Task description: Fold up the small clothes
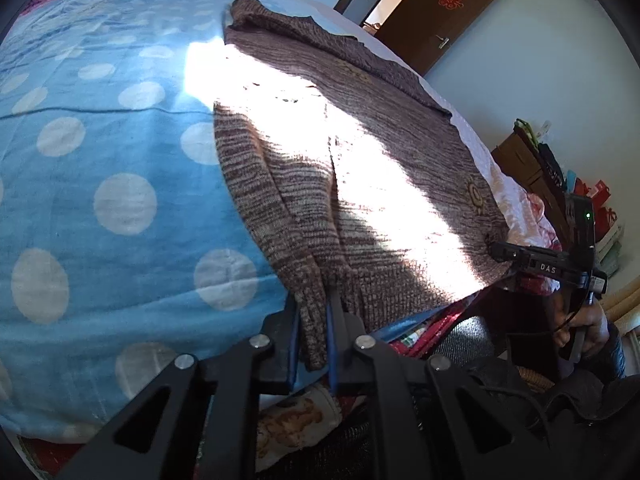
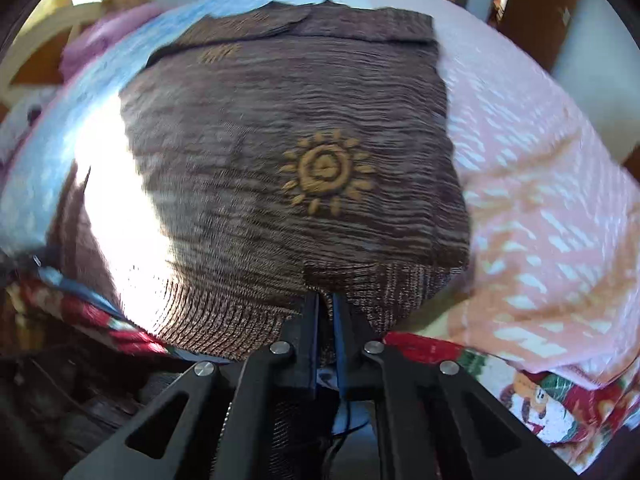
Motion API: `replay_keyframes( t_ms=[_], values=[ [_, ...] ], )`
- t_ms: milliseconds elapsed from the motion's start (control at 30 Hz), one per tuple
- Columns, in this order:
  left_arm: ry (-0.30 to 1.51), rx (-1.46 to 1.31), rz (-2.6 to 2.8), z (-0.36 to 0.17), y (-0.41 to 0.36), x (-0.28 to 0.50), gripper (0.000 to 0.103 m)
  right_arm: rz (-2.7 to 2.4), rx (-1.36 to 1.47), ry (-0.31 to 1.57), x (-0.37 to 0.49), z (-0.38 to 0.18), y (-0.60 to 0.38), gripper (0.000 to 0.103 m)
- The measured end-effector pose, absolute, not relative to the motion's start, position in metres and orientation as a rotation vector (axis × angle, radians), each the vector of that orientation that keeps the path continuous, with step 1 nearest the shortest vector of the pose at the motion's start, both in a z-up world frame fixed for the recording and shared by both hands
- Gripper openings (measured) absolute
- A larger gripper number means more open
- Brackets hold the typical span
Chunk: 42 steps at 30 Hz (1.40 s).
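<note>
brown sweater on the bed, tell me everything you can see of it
The brown sweater is a small ribbed knit in mottled brown and beige, with a yellow sun motif on its front. It lies spread flat, partly on a blue polka-dot blanket and partly on a pink patterned cover, with a bright band of sunlight across it. A sleeve lies folded over the body. The left gripper is shut on the sleeve's cuff, and the right gripper is shut on the ribbed hem.

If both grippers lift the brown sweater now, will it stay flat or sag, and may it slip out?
The sweater is soft knit, so it will probably sag between the left gripper and the right gripper. Slipping seems unlikely: both are shut on its ribbed edge. It looks thick, so perhaps rather heavy for a small garment.
</note>
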State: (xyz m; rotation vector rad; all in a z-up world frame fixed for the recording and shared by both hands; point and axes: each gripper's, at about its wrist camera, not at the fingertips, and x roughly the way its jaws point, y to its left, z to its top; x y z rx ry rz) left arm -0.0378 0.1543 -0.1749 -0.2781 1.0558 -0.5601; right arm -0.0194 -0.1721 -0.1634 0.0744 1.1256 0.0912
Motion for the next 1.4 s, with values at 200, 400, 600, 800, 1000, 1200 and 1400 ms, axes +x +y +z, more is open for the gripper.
replay_keyframes(
  t_ms=[200, 400, 600, 800, 1000, 1200, 1400],
  values=[
    [1.0, -0.377, -0.606, -0.151, 0.166, -0.031, 0.009, 0.189, 0.362, 1.026, -0.019, -0.126, -0.205, 0.003],
    [0.936, -0.374, -0.628, -0.118, 0.162, 0.016, 0.009, 0.183, 0.513, 0.868, 0.011, -0.09, -0.231, 0.003],
    [0.906, -0.328, -0.598, -0.104, 0.147, 0.086, 0.009, 0.087, 0.55, 0.767, 0.068, -0.08, -0.247, 0.003],
    [0.916, -0.263, -0.559, -0.093, 0.156, 0.123, 0.015, 0.102, 0.434, 0.793, 0.082, -0.077, -0.224, 0.003],
    [0.919, -0.089, -0.694, -0.091, 0.155, 0.109, 0.044, 0.109, 0.271, 0.815, 0.067, -0.087, -0.199, 0.004],
    [0.94, 0.097, -0.803, -0.11, 0.106, 0.108, 0.069, 0.11, 0.23, 0.847, 0.064, -0.101, -0.192, 0.027],
    [0.94, 0.162, -0.788, -0.133, 0.081, 0.101, 0.067, 0.071, 0.238, 0.823, 0.055, -0.096, -0.204, 0.034]
  ],
)
